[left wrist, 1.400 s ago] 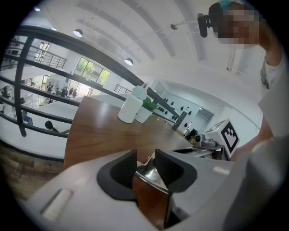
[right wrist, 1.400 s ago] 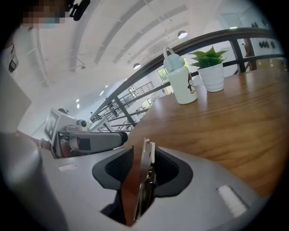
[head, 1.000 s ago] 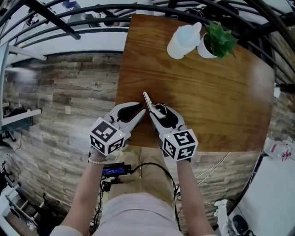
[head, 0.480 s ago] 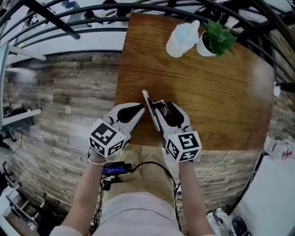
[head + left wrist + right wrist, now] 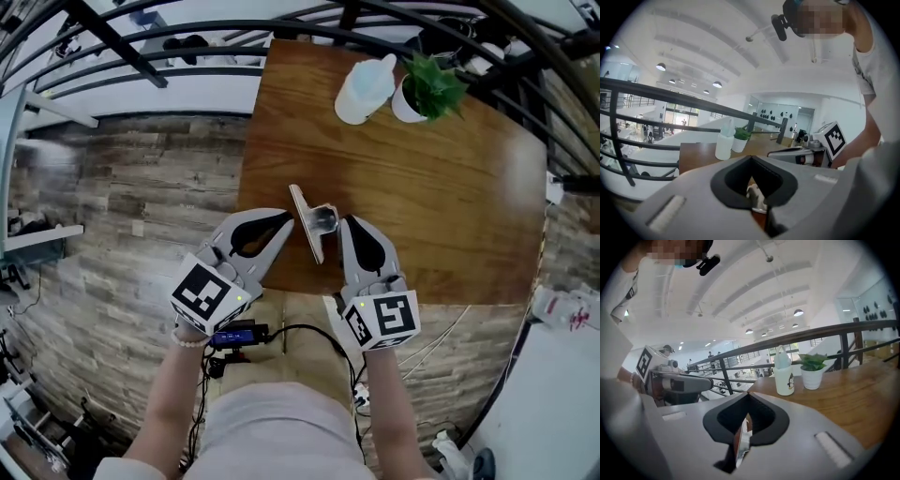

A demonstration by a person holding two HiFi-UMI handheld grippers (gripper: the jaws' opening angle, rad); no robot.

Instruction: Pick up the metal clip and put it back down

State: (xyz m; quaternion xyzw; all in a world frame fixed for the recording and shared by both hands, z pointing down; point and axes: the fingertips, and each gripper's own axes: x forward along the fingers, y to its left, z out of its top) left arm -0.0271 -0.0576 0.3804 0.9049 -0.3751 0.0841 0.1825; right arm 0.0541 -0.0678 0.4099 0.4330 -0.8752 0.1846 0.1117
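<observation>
The metal clip (image 5: pixel 307 223) stands on its long edge on the brown wooden table (image 5: pixel 431 197), near the front edge, its shiny handle pointing right. My left gripper (image 5: pixel 289 219) is shut just left of the clip, and my right gripper (image 5: pixel 344 221) is shut just right of the handle, nothing held by either. The clip shows through the hole between the jaws in the left gripper view (image 5: pixel 752 193) and in the right gripper view (image 5: pixel 742 441). In each of these two views the other gripper shows to the side.
A white plastic bottle (image 5: pixel 364 86) and a small potted plant (image 5: pixel 427 86) stand at the table's far side. Black railing bars (image 5: pixel 187 21) run beyond the table. The table's front edge lies under both grippers, with plank floor (image 5: pixel 122 216) to the left.
The right gripper carried the clip, set it on the table and drew back toward the person without it. The left gripper also pulled back slightly.
</observation>
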